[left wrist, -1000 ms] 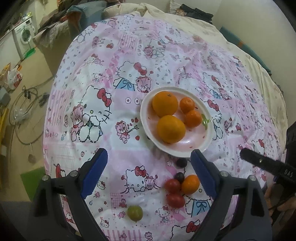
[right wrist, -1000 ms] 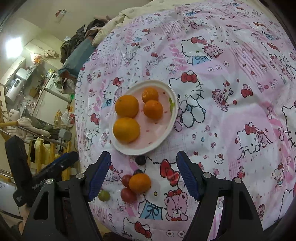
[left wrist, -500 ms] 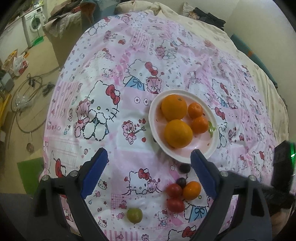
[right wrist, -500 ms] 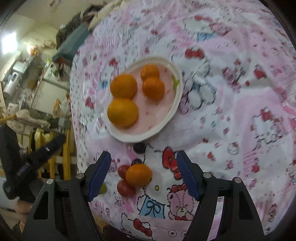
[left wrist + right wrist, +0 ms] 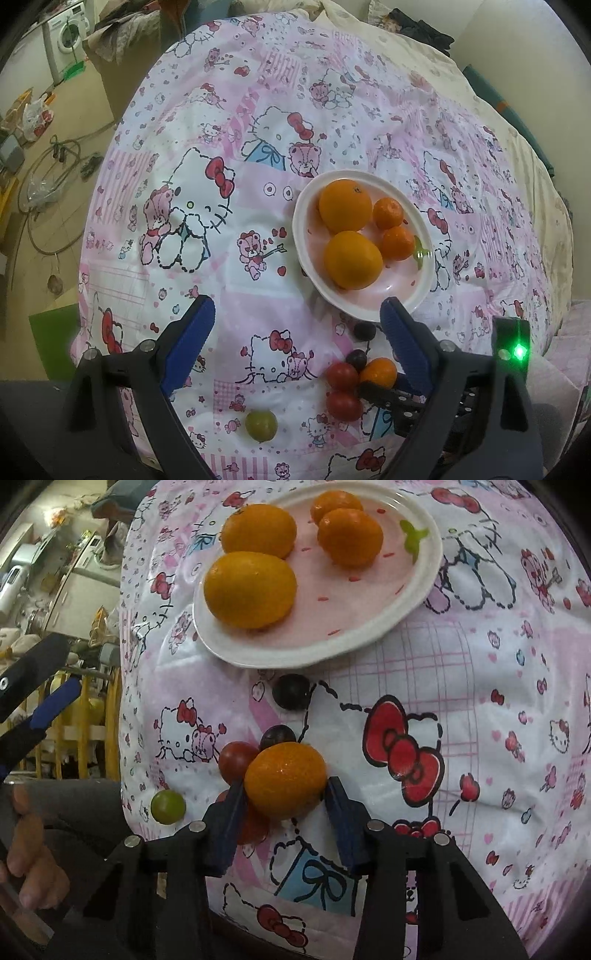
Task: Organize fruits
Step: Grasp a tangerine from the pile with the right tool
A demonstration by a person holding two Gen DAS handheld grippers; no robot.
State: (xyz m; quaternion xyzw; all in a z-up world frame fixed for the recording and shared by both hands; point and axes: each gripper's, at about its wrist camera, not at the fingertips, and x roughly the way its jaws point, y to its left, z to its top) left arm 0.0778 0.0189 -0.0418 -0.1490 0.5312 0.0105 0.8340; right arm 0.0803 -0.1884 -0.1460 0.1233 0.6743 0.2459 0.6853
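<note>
We see our right claw [image 5: 286,792] down on the bed quilt [image 5: 461,672], its jaws closing around a small orange [image 5: 285,780] that sits between the blue pads [image 5: 231,814]; the pads look to be touching its sides, with the left one nudged in among the red tomatoes. One cherry tomato [image 5: 236,760] lies just beside the orange on its left, a dark grape [image 5: 277,736] touches it from behind, and a second dark grape [image 5: 292,691] lies apart, near the rim of the white plate [image 5: 314,653]. A green grape [image 5: 168,806] rests alone near the quilt's edge. The plate carries two large oranges [image 5: 250,589] and two smaller mandarins [image 5: 350,537]. Our left claw [image 5: 297,339] hangs above the quilt with its jaws spread wide and nothing between them; from its camera the plate [image 5: 301,236] lies ahead, and the loose fruit cluster sits low to the right, where the right claw's finger [image 5: 384,397] reaches the small orange [image 5: 378,371].
</note>
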